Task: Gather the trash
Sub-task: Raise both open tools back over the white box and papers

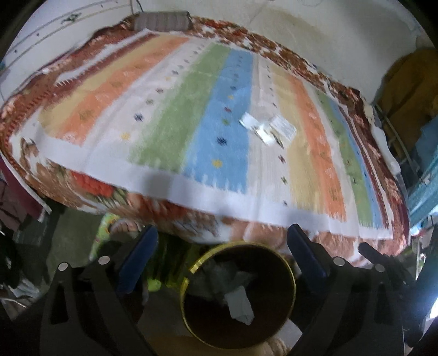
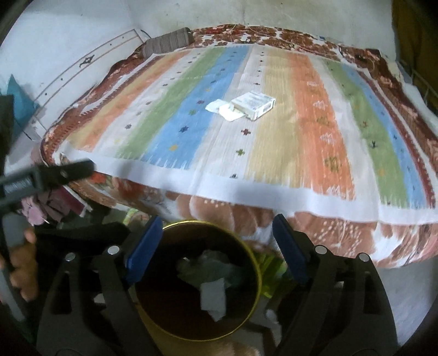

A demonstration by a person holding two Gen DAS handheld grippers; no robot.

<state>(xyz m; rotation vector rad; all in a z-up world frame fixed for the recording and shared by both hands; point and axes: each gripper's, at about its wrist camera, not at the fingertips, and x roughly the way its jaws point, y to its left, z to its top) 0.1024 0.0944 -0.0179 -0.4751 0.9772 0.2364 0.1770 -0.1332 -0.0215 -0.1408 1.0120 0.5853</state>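
Note:
A round bin with a yellow rim (image 1: 293,276) (image 2: 257,271) stands on the floor below the bed edge, holding crumpled paper (image 1: 241,304) (image 2: 215,299). On the striped bedcover (image 1: 175,120) (image 2: 273,137) lie a small white carton (image 1: 283,127) (image 2: 253,102) and white paper scraps (image 1: 247,119) (image 2: 219,107) beside it. My left gripper (image 1: 221,243) is open and empty above the bin. My right gripper (image 2: 216,232) is open and empty above the bin too. The left gripper also shows at the left of the right wrist view (image 2: 82,167).
A brown floral blanket (image 1: 90,189) (image 2: 219,208) hangs over the bed's front edge. A grey pillow (image 1: 161,20) (image 2: 167,41) lies at the far end by the white wall. Shelves with cloth (image 1: 410,95) stand right of the bed. Clothes (image 2: 46,208) lie at the left.

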